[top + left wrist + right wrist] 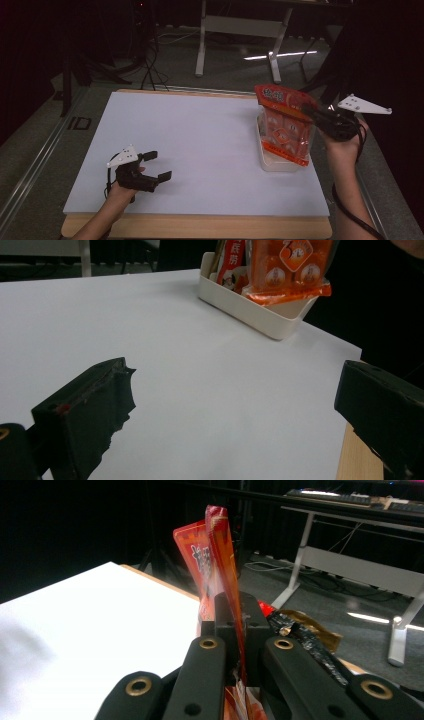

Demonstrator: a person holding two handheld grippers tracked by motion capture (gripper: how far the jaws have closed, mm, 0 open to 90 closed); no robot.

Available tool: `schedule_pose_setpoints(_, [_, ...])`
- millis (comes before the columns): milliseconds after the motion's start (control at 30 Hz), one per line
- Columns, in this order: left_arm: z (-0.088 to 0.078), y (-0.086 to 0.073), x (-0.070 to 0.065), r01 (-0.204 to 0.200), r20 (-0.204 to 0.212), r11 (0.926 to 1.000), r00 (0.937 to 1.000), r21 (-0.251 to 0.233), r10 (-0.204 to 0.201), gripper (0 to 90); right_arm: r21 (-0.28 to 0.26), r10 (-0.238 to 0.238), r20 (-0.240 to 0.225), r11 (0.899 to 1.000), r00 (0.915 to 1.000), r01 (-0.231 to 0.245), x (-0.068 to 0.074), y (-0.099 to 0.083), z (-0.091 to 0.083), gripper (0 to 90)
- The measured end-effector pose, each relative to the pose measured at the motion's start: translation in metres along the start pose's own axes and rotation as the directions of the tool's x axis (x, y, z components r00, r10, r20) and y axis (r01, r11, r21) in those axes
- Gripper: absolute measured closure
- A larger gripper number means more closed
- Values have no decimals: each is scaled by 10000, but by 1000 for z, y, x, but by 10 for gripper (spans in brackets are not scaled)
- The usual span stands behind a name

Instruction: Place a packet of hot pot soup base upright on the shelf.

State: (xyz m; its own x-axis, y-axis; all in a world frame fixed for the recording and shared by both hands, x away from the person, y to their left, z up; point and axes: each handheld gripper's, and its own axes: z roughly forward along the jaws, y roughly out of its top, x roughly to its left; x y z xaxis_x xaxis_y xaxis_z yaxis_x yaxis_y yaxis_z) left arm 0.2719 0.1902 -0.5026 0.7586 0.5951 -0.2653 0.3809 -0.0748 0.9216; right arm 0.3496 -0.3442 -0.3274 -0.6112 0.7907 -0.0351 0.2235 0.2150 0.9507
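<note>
Dark room w/ a white-legged desk frame (240, 27) at the back; white table (200, 150) on a wood base up front. My left gripper (152, 167) sits low near the front-left corner of the table, forearm coming in from the bottom edge, jaws wide apart w/ nothing btwn them, pointing across the table toward the far right. My right gripper (320, 116) is raised at the right edge, wrist bent inward, jaws clamped together on the top seam of an orange snack bag (285, 125). Bag hangs upright, its lower end in or just over a cream bin (275, 165) at the table's right side; can't tell if it touches. One bag held, one bin, at least one more packet (231, 260) standing in the bin.
</note>
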Motion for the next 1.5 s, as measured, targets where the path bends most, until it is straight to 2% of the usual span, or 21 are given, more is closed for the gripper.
schedule_pose_setpoints(133, [0,-1,0,29,12,10000,10000,22,-29,15,152,210,-56,9997,9998,-209,0,-11,8,899])
schedule_pose_setpoints(300, [2,-2,1,57,63,9999,10000,105,-58,15,35,624,-168,9981,9979,-623,-5,-21,7,899])
schedule_pose_setpoints(467, [3,-3,0,8,102,9999,9999,150,-9,15,329,850,22,9958,9964,-850,-9,-35,10,898])
schedule_pose_setpoints(667, [4,-4,2,70,68,9998,10000,211,-72,15,241,1238,173,9920,9922,-1242,-18,-51,7,897])
schedule_pose_setpoints(833, [4,-6,2,111,72,9997,9999,239,-113,15,548,1229,522,9906,9910,-1257,-22,-63,4,897])
schedule_pose_setpoints(933, [5,-6,3,115,88,9996,9999,266,-118,15,562,1369,494,9886,9894,-1396,-25,-70,3,897])
schedule_pose_setpoints(1067, [6,-7,3,153,109,9994,9998,302,-157,15,668,1457,507,9866,9880,-1489,-27,-70,2,894])
schedule_pose_setpoints(1200, [7,-7,2,126,122,9993,9998,344,-130,15,830,1338,608,9869,9891,-1386,-25,-68,3,885])
schedule_pose_setpoints(1300, [7,-8,2,91,86,9994,9999,344,-94,15,862,1387,652,9858,9882,-1441,-24,-66,2,796])
schedule_pose_setpoints(1367, [8,-8,1,76,73,9992,9999,381,-79,15,686,1504,555,9857,9871,-1541,-23,-62,1,695])
schedule_pose_setpoints(1400, [8,-8,1,76,73,9992,9999,381,-79,15,686,1504,555,9857,9871,-1541,-23,-62,1,695])
schedule_pose_setpoints(1433, [8,-9,1,43,76,9991,10000,417,-46,15,586,1560,534,9855,9863,-1591,-22,-58,-1,621])
schedule_pose_setpoints(1467, [8,-9,1,15,76,9991,10000,432,-18,15,563,1525,703,9861,9858,-1565,-20,-52,-1,538])
schedule_pose_setpoints(1500, [8,-9,1,2,83,9990,10000,440,-5,15,520,1553,689,9859,9855,-1590,-19,-49,-2,516])
